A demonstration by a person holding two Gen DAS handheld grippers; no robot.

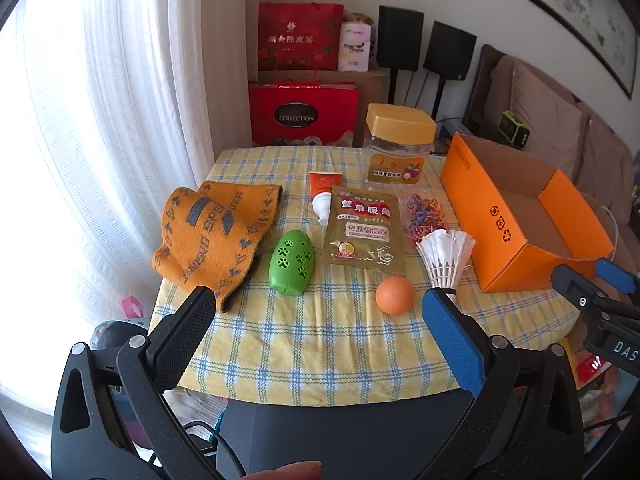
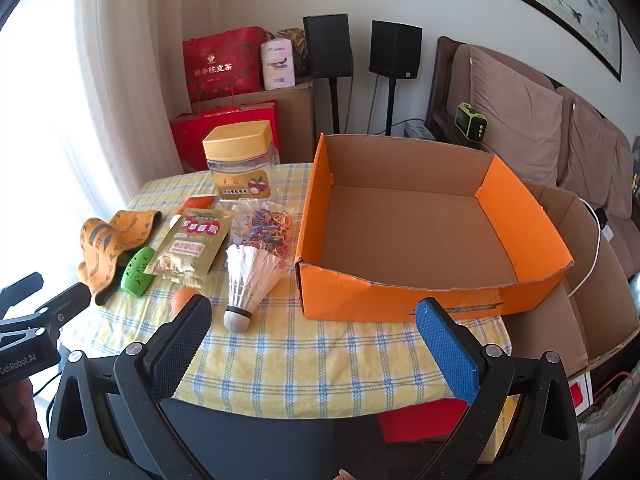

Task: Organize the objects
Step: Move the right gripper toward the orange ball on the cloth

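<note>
An empty orange cardboard box (image 2: 516, 220) stands on the right of the checked table (image 1: 320, 344); it also shows in the left wrist view (image 1: 472, 184). Left of it lie a white shuttlecock (image 1: 446, 254), an orange ball (image 1: 395, 295), a gold packet (image 1: 364, 230), a bag of rubber bands (image 1: 424, 214), a green egg-shaped case (image 1: 291, 262), an orange tube (image 1: 324, 196), an orange scarf (image 1: 212, 236) and a yellow-lidded jar (image 1: 400, 142). My left gripper (image 1: 320, 308) is open and empty above the front edge. My right gripper (image 2: 314, 314) is open and empty near the box front.
Red gift bags (image 1: 300, 36) and two black speakers (image 1: 424, 44) stand behind the table. A sofa with cushions (image 2: 520, 120) is at the right. A white curtain (image 1: 120, 100) hangs at the left. A second brown carton (image 2: 580, 264) sits right of the orange box.
</note>
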